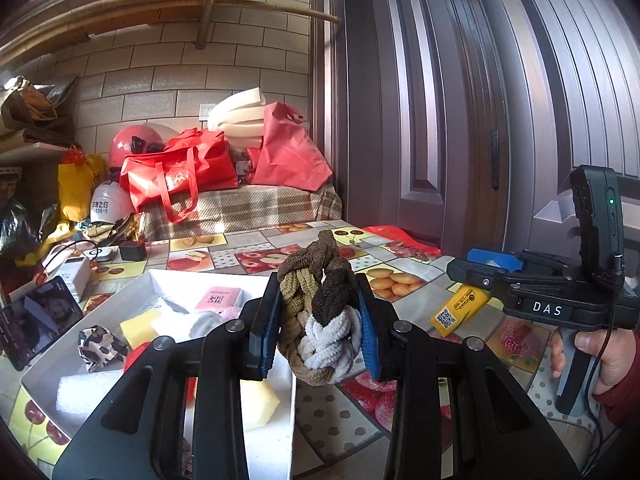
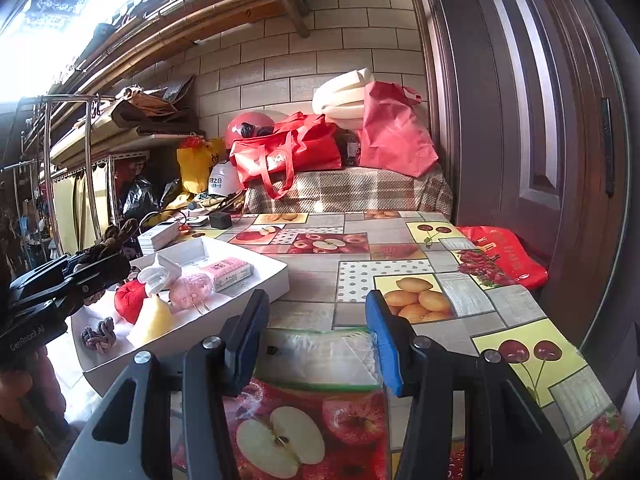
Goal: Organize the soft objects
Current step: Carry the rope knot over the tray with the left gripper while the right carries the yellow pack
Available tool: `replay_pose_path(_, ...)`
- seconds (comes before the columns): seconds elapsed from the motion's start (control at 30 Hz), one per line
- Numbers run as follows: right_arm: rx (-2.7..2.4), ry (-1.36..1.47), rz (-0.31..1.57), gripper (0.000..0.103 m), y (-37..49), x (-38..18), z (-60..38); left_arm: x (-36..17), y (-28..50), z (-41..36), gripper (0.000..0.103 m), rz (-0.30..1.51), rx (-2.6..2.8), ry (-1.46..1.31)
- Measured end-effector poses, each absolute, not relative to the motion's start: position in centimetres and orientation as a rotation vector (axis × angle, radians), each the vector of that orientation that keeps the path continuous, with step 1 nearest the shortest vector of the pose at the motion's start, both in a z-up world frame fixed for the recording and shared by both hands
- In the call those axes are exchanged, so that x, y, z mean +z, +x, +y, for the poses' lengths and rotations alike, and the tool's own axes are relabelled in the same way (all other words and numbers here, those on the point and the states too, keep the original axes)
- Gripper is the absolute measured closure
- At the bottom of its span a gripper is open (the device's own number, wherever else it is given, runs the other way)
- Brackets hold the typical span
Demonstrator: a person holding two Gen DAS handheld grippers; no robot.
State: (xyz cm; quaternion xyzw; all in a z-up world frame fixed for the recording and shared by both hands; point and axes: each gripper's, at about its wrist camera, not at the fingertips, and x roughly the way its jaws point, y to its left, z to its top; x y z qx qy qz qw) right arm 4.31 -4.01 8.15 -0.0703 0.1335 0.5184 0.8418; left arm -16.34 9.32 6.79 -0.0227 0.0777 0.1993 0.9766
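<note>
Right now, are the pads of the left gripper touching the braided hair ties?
Touching. In the left wrist view the blue pads of the left gripper press on both sides of the braided hair ties, which hang clamped between them above the white box.

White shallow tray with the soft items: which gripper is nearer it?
Left. The left gripper, shut on a braided rope knot, is over the white shallow tray; the right gripper is beside it.
</note>
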Motion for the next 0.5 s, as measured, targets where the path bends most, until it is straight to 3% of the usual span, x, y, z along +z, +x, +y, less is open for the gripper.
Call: replay_pose_path(0.5,1.178,-0.202,0.312,0.053,1.8,7.7,-0.5,6.0,-21.3,17.1,0.069,0.176,0.608,-0.109)
